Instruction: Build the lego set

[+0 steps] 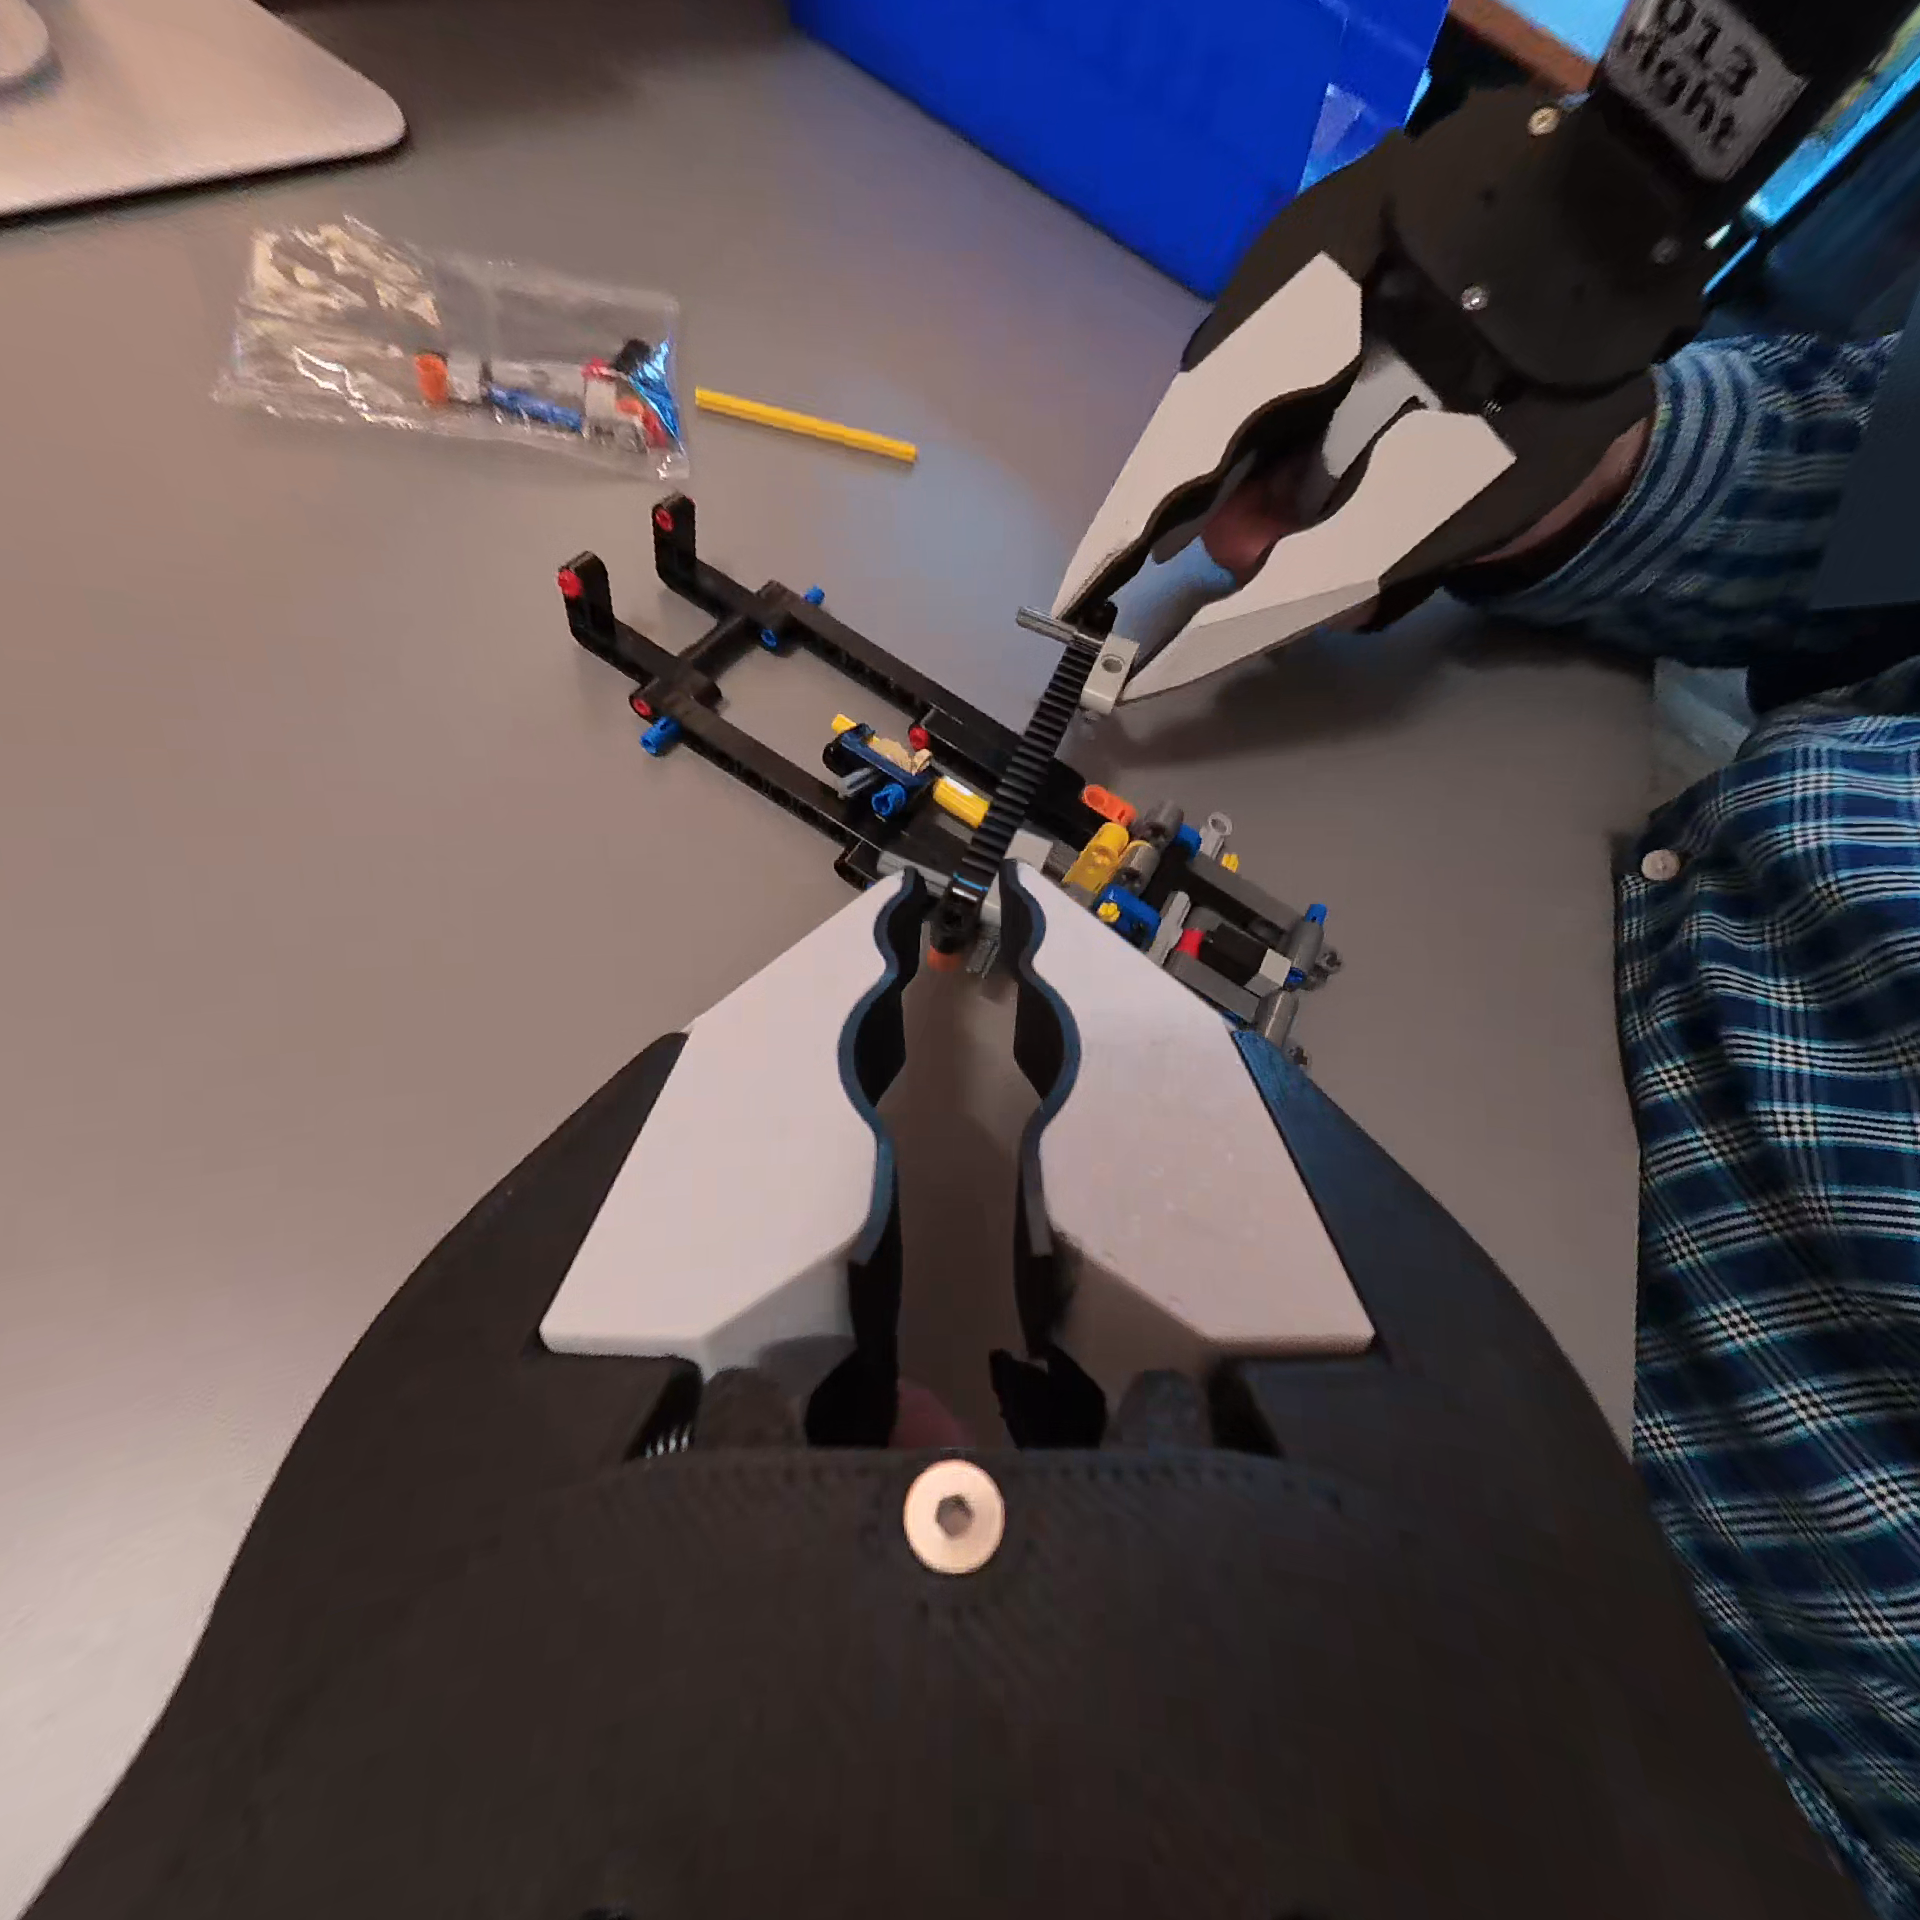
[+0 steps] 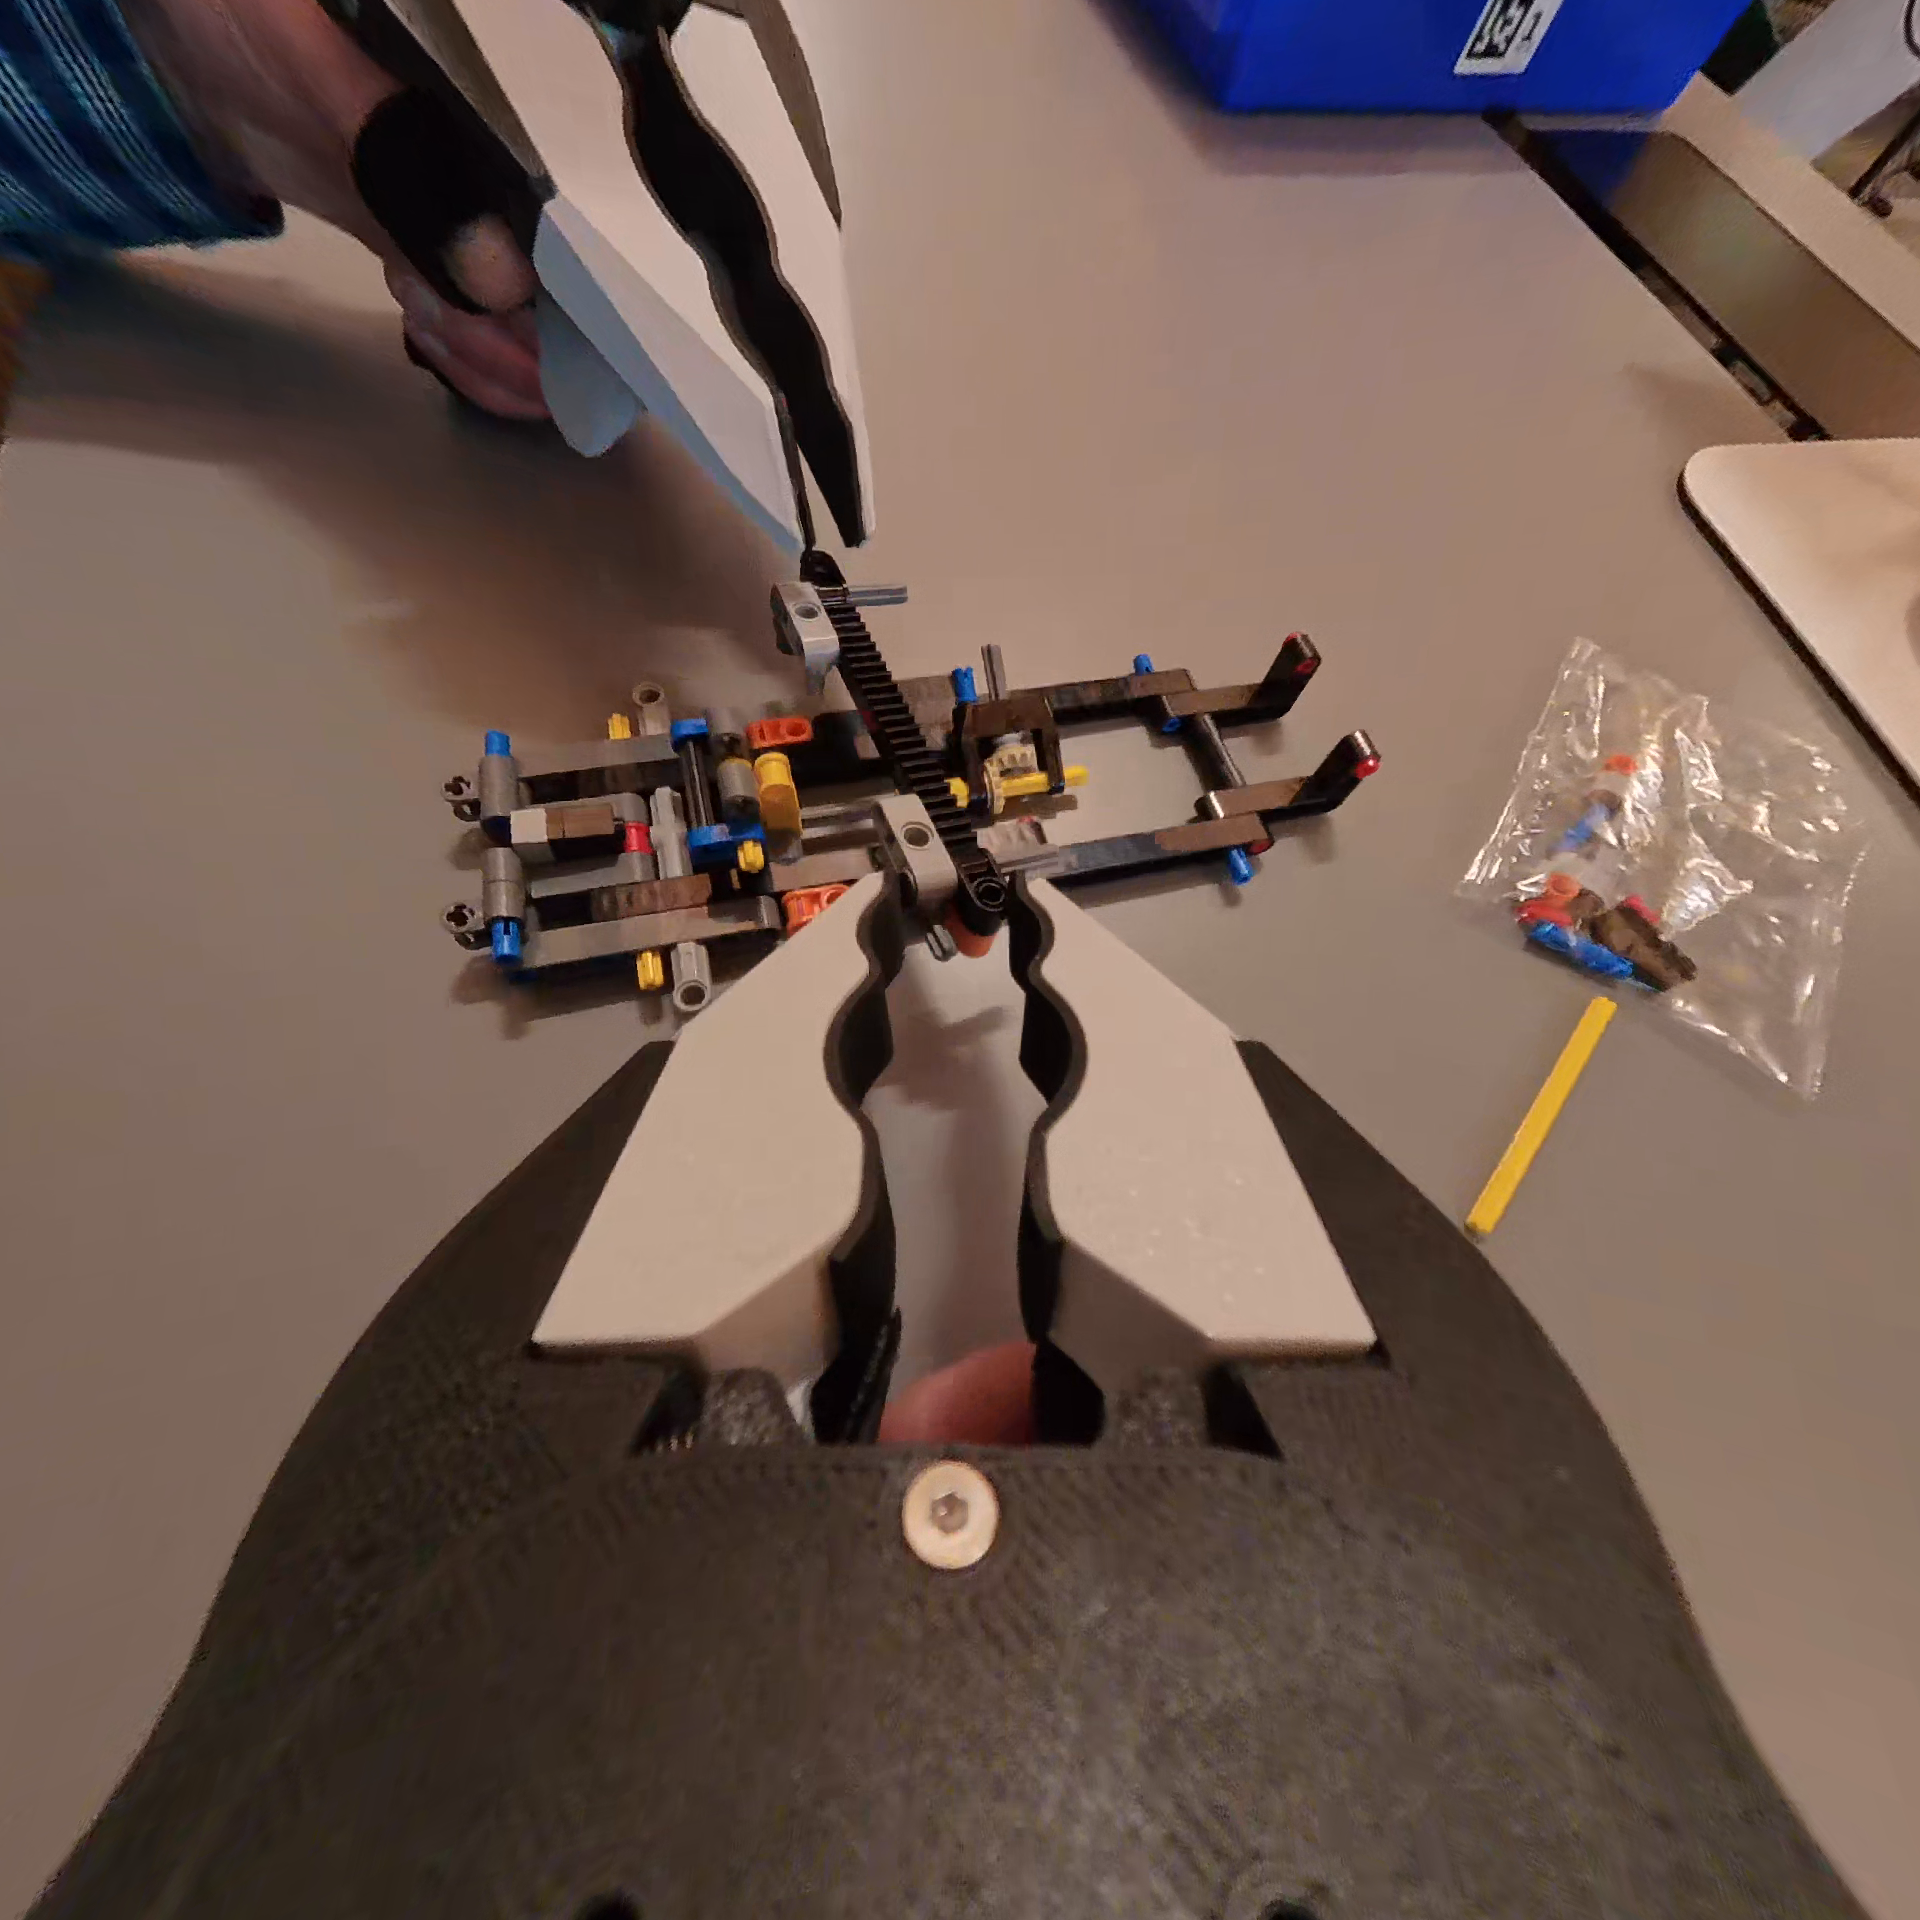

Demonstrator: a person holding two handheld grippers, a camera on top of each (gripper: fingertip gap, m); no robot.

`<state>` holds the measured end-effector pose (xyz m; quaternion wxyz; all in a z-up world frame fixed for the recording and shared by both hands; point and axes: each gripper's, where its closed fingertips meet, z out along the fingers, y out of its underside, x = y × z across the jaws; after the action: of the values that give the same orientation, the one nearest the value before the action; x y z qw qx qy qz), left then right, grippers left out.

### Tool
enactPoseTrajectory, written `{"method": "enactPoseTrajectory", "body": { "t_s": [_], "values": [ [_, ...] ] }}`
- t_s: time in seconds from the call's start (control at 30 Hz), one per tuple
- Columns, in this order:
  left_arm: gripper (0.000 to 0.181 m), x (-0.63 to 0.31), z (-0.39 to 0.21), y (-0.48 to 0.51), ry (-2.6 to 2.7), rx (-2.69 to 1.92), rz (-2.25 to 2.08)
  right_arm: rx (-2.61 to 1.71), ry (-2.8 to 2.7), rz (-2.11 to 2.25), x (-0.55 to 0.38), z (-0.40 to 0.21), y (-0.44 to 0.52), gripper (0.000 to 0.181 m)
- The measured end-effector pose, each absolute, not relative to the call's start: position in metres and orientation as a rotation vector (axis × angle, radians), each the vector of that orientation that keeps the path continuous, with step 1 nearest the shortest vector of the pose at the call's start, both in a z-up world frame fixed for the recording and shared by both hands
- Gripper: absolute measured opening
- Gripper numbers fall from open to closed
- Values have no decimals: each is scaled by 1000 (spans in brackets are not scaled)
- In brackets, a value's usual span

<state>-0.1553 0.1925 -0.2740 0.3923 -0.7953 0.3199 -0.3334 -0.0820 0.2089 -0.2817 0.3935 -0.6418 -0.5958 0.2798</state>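
I hold the black toothed rack (image 1: 1023, 774) between my two grippers: left gripper (image 1: 961, 914) is clamped on one end, right gripper (image 2: 951, 899) on the other, just above the lego frame (image 2: 831, 800) on the desk (image 1: 312, 935). I judge the next move is lowering it squarely into the frame.

Each tool (image 2: 951, 904) pairs matt, grainy black printed plastic with smooth pale grey fingers (image 2: 748, 1122) and a shiny metal screw (image 2: 949, 1514), over a smooth matt grey worktop (image 2: 1247, 416) carrying glossy plastic lego frame (image 2: 831, 800) and crinkly clear bag (image 2: 1662, 852).
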Motion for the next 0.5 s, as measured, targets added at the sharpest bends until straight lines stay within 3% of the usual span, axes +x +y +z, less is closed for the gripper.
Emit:
{"method": "enactPoseTrajectory", "body": {
  "t_s": [0.5],
  "values": [
    [12, -150, -292, 187, 939, -2085, -706, -1735, -1496, 640, -81, -297, 200, 17]
  ]
}}
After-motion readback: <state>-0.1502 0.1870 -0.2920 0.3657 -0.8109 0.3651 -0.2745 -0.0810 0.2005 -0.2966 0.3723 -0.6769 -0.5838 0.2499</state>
